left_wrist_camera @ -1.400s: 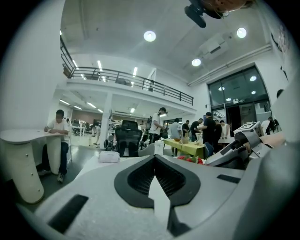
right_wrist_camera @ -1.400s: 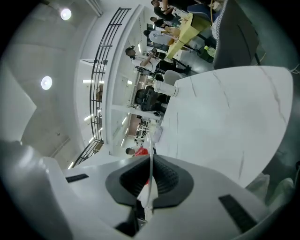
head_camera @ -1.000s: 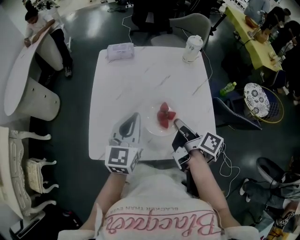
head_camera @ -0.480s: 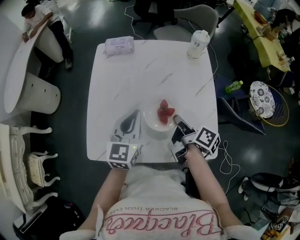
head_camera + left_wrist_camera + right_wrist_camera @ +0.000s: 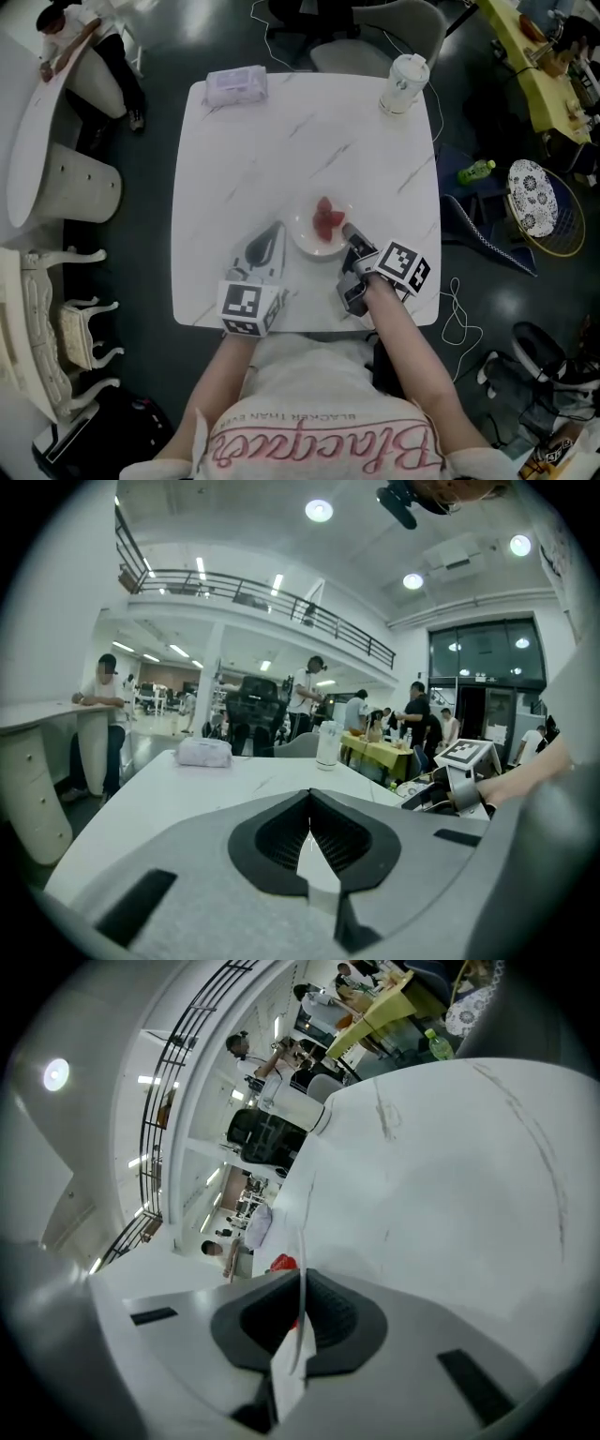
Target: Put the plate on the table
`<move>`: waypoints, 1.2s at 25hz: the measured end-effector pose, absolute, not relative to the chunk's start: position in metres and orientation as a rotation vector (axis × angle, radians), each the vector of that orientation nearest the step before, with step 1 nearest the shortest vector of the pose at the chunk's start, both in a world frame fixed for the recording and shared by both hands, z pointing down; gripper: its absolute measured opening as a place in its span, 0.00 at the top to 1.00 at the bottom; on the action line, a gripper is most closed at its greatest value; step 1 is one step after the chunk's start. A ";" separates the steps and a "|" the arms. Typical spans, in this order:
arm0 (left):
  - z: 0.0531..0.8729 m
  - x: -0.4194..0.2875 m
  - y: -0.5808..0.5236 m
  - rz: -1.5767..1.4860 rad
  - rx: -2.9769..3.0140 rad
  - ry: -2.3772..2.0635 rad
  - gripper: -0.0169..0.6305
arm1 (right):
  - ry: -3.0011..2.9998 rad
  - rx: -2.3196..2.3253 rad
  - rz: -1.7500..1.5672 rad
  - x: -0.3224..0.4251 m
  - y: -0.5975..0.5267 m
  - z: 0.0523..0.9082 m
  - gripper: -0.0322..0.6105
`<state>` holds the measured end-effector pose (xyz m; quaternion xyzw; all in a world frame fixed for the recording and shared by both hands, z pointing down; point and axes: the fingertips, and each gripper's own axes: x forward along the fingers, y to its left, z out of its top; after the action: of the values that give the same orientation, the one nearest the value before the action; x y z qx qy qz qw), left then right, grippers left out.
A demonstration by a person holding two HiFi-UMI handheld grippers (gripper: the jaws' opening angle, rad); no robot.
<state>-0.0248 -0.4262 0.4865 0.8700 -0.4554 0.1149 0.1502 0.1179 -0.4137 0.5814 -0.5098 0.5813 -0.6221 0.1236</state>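
Jaws of the right gripper are pinched on the near rim of the plate. The plate sits at the front of the table with strawberries on it. Whether it rests fully on the tabletop or is held just off it, I cannot tell. Beside the plate lies the left gripper, jaws pressed together on nothing. The plate looks stiff, glazed and breakable, so probably slippery in so thin an edge grip. The loose fruit could roll if it tilts, so keeping the rim level seems wisest.
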 end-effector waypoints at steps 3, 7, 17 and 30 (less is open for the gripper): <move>0.495 -0.027 -0.429 0.345 2.471 -1.308 0.97 | 1.736 -1.500 -1.826 0.116 -0.421 0.593 0.93; 0.504 -0.030 -0.435 0.366 2.451 -1.314 0.97 | 1.765 -1.573 -1.810 0.119 -0.428 0.606 0.93; 0.506 -0.029 -0.446 0.376 2.446 -1.313 0.97 | 2.115 -1.979 -1.603 0.133 -0.437 0.622 0.86; 0.506 -0.027 -0.439 0.394 2.465 -1.319 0.97 | 2.496 -2.282 -1.255 0.140 -0.439 0.621 0.81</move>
<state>-0.0267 -0.4389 0.5056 0.8620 -0.4613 0.1378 0.1587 0.1399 -0.4392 0.6209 -0.6155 0.6733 -0.3384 -0.2308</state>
